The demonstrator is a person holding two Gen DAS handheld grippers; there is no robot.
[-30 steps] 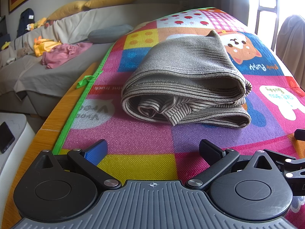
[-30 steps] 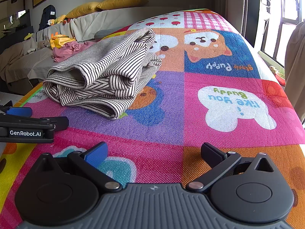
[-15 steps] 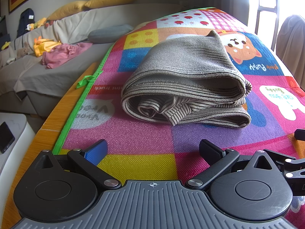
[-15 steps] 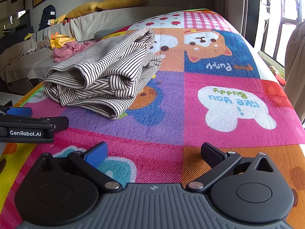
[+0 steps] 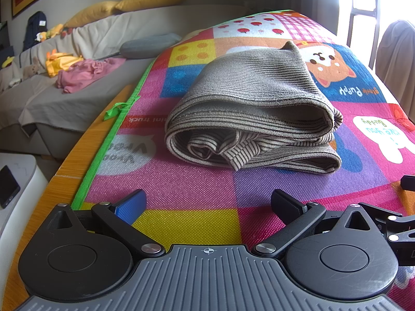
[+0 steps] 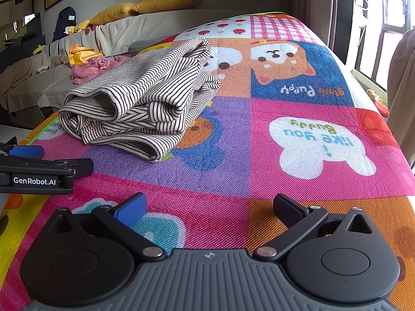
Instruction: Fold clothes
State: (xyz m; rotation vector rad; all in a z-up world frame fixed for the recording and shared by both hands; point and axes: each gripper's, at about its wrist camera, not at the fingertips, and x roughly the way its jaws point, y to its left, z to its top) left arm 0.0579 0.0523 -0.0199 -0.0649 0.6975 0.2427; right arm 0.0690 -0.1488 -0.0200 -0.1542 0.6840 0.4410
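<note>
A folded striped beige-and-black garment (image 5: 254,119) lies on the colourful cartoon play mat (image 5: 181,186) that covers the table. It also shows in the right wrist view (image 6: 145,101), to the left of centre. My left gripper (image 5: 207,204) is open and empty, low over the mat just in front of the garment. My right gripper (image 6: 210,206) is open and empty, to the right of the garment and nearer me. The left gripper also shows at the left edge of the right wrist view (image 6: 39,171).
A sofa (image 5: 77,72) with yellow cushions, pink and yellow clothes (image 5: 85,72) and a grey pillow (image 5: 150,48) stands to the left. The mat's green edge (image 5: 109,134) runs beside the wooden table rim. A window and a draped chair (image 5: 396,59) are at the right.
</note>
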